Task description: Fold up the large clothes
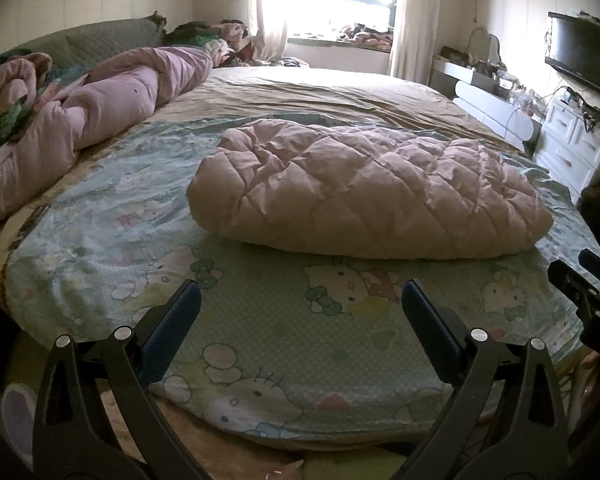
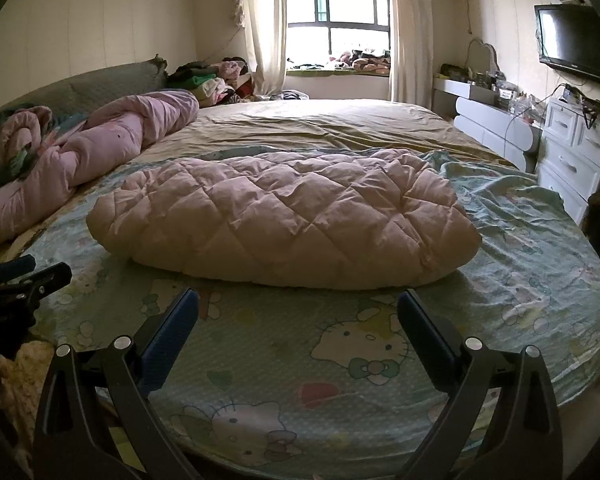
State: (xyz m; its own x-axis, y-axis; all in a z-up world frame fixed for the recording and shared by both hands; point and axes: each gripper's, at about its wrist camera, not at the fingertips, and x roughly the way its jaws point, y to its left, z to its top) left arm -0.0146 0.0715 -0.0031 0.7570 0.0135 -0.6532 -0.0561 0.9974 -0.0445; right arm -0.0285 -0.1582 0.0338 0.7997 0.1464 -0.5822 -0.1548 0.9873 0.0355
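Observation:
A pink quilted padded garment (image 1: 364, 188) (image 2: 288, 216) lies folded into a thick oblong bundle on the cartoon-print sheet (image 1: 100, 240) (image 2: 540, 248) that covers the near part of the bed. My left gripper (image 1: 300, 300) hovers open over the sheet, a short way in front of the bundle, holding nothing. The right gripper (image 2: 298, 310) is also open and empty, just before the bundle's near edge. Each gripper shows at the other view's edge: the right gripper (image 1: 584, 292) and the left gripper (image 2: 24, 280).
A rolled pink duvet (image 1: 100, 108) (image 2: 92, 140) lies along the left side of the bed. A pile of clothes (image 2: 216, 80) sits near the headboard corner. White drawers (image 2: 576, 152) and a wall television (image 2: 576, 42) stand at the right. The window (image 2: 340, 12) is straight ahead.

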